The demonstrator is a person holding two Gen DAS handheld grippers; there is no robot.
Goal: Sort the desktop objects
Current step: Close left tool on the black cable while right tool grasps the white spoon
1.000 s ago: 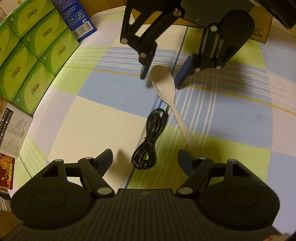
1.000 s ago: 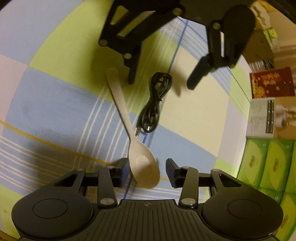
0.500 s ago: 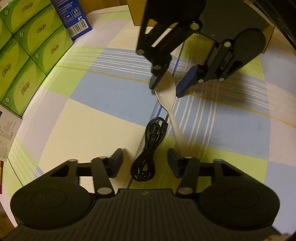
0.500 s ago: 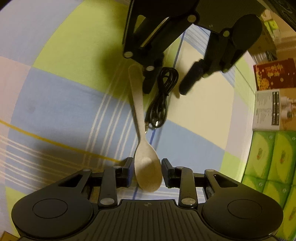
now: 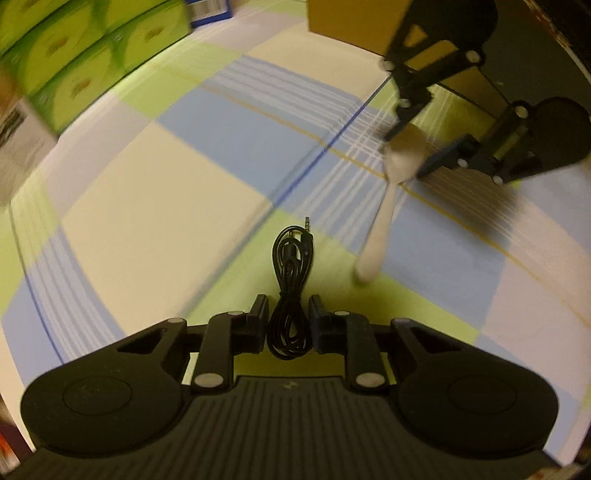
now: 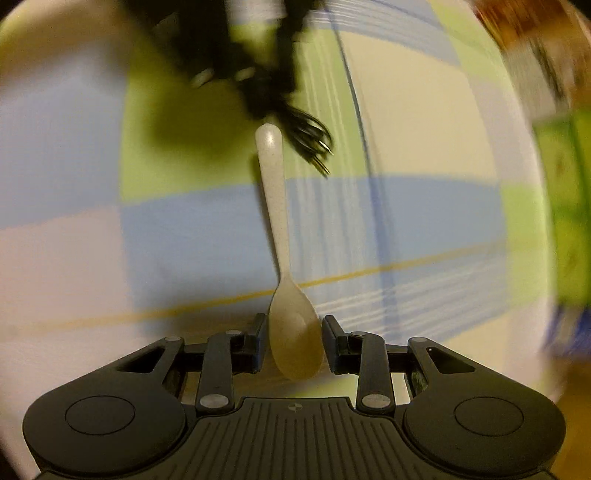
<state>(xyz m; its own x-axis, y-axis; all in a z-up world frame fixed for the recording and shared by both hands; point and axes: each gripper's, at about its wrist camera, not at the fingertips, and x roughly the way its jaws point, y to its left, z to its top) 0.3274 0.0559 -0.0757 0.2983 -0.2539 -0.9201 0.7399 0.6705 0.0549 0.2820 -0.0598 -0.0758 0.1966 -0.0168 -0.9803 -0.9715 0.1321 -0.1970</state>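
Note:
My left gripper [image 5: 287, 321] is shut on a coiled black audio cable [image 5: 291, 291], whose plugs point away from me above the checked tablecloth [image 5: 166, 206]. My right gripper [image 6: 293, 339] is shut on the bowl of a pale beige spoon [image 6: 282, 258], with the handle pointing away. In the left wrist view the right gripper [image 5: 406, 155] shows at the upper right, holding the spoon [image 5: 384, 218] tilted with its handle end low. In the right wrist view the left gripper [image 6: 258, 92] is a blurred dark shape above the spoon handle, with the cable [image 6: 306, 136] hanging from it.
Green tissue boxes [image 5: 74, 62] are stacked along the table's far left edge, with a blue box [image 5: 210, 7] behind them. A brown cardboard box [image 5: 351, 26] stands at the back. In the right wrist view, blurred boxes [image 6: 561, 184] line the right edge.
Both grippers have closed, the left on the cable and the right on the spoon bowl. Both objects have lifted off the cloth and the two grippers have moved apart; the views are blurred by motion.

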